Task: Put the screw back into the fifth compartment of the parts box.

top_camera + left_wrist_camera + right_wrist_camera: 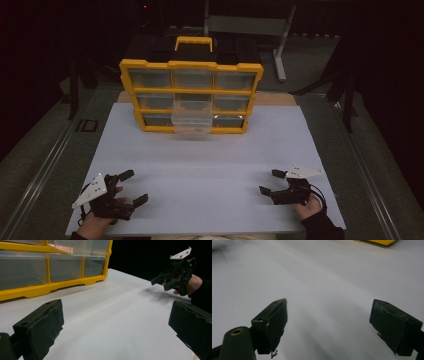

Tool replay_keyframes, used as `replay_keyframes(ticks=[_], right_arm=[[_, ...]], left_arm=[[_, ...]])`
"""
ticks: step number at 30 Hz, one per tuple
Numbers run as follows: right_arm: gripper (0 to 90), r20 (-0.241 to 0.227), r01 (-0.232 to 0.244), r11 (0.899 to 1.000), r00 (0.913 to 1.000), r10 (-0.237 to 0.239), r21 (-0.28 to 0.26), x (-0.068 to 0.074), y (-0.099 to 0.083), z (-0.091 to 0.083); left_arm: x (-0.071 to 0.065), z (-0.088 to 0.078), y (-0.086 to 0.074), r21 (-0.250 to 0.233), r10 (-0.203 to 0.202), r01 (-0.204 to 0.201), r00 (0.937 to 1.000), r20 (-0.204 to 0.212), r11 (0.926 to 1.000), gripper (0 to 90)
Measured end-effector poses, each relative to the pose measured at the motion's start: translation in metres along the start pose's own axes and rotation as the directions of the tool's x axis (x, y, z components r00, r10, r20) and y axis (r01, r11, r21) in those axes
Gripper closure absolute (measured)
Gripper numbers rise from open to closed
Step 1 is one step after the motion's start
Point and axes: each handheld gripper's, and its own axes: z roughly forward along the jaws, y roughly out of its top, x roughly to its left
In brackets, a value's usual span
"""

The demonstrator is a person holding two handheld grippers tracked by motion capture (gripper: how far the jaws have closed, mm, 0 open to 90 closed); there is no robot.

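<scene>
A yellow organizer (190,96) with clear drawers stands at the far side of the white board (205,160). Its bottom middle drawer (191,119) is pulled out toward me. My left gripper (133,187) rests near the board's front left corner, jaws wide apart, empty. My right gripper (270,182) sits at the front right, also open and empty, held by a hand in a dark sleeve. In the left gripper view the organizer (50,267) is at upper left and the right gripper (165,280) is at upper right. The right gripper view has its own gripper (328,320) over bare board.
A metal table leg and frame (282,45) stand behind the organizer in the dark. Dark floor and rails flank the board on both sides. A wide stretch of bare white board lies between the grippers and the organizer.
</scene>
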Motion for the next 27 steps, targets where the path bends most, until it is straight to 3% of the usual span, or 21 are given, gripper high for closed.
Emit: replay_keyframes(ticks=[10, 27], right_arm=[[14.8, 0.041, -0.045, 0.999, 0.9981, 0.045, -0.018, -0.007, -0.012, -0.016], [14.8, 0.034, -0.037, 0.999, 0.9988, 0.037, -0.002, -0.008, -0.015, -0.011]], left_arm=[[0.001, 0.000, -0.001, 0.005, -0.002, 0.002, 1.0000, 0.001, 1.0000, 0.5], [0.001, 0.001, -0.001, 0.009, 0.001, -0.001, 1.0000, 0.002, 1.0000, 0.5]])
